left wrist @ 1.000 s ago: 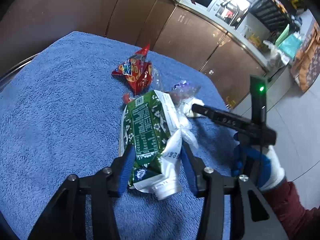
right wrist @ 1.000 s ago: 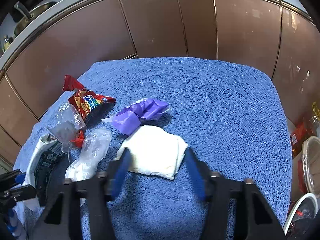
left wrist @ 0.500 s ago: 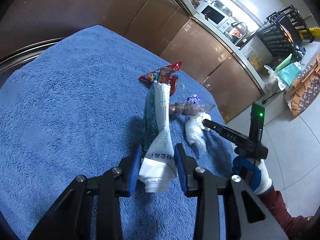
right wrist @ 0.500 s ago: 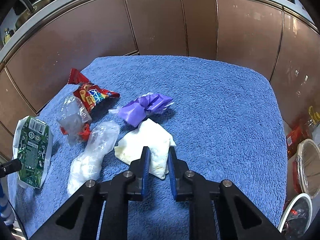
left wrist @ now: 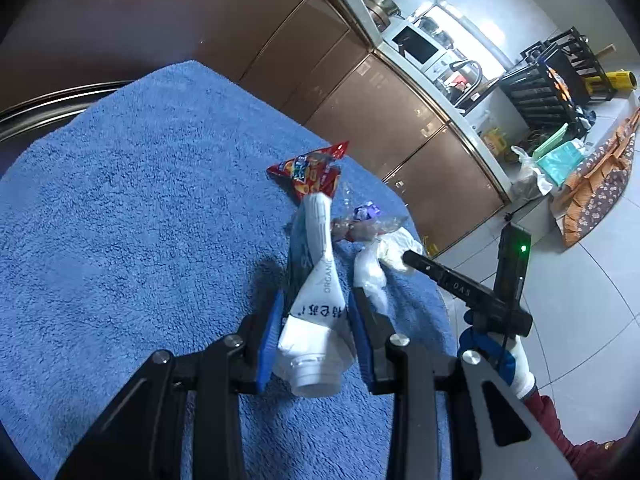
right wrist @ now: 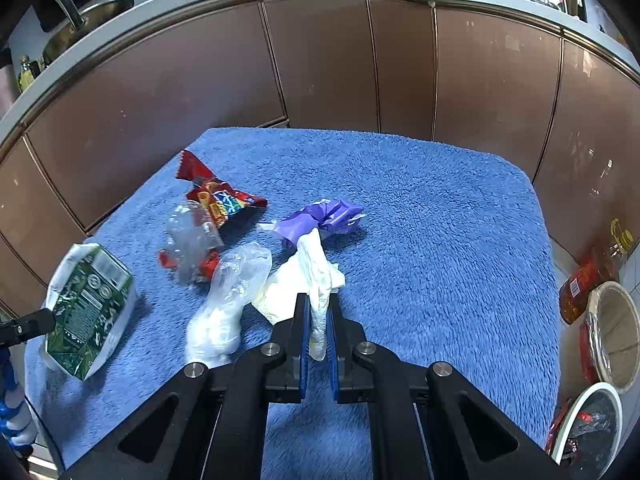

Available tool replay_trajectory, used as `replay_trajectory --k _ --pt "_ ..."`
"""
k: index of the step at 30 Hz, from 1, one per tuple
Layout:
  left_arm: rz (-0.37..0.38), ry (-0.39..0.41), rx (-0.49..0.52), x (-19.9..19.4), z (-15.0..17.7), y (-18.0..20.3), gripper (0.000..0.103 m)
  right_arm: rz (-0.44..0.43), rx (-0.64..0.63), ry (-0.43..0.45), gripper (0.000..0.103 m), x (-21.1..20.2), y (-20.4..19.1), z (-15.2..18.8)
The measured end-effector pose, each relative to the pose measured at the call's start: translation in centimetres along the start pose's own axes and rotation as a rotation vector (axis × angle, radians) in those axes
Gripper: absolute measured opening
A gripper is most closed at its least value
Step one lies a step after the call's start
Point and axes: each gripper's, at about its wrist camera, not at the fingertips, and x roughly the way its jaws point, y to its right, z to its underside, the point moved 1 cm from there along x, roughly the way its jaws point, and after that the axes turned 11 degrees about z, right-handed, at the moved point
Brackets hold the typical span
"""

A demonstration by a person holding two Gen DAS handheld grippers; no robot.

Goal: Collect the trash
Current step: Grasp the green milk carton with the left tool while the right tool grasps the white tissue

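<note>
My left gripper (left wrist: 314, 308) is shut on a green-and-white milk carton (left wrist: 316, 276) and holds it lifted off the blue towel (left wrist: 132, 232); the carton also shows in the right wrist view (right wrist: 88, 304). My right gripper (right wrist: 319, 316) is shut on a white crumpled napkin (right wrist: 316, 276), partly raised from the towel (right wrist: 432, 240). On the towel lie a red snack wrapper (right wrist: 218, 198), a clear plastic wrapper (right wrist: 192, 240), a purple wrapper (right wrist: 324, 218) and a clear bag with white contents (right wrist: 228, 300).
Brown cabinets (right wrist: 320, 68) ring the far side of the table. A bin with a dark liner (right wrist: 592, 424) and a round basket (right wrist: 612, 336) stand on the floor at the lower right. An oil bottle (right wrist: 584, 284) stands beside them.
My left gripper closed on the carton and lifted it, turning it edge-on. My right gripper closed on the napkin and began raising it.
</note>
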Motion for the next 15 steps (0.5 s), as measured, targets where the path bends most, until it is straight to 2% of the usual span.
replay_trajectory --k 15 --pt "0.083 0.003 0.032 -2.1 1.0 4.5 0.032 -0.011 0.097 0.070 0.007 -5.5 2.8 2.8"
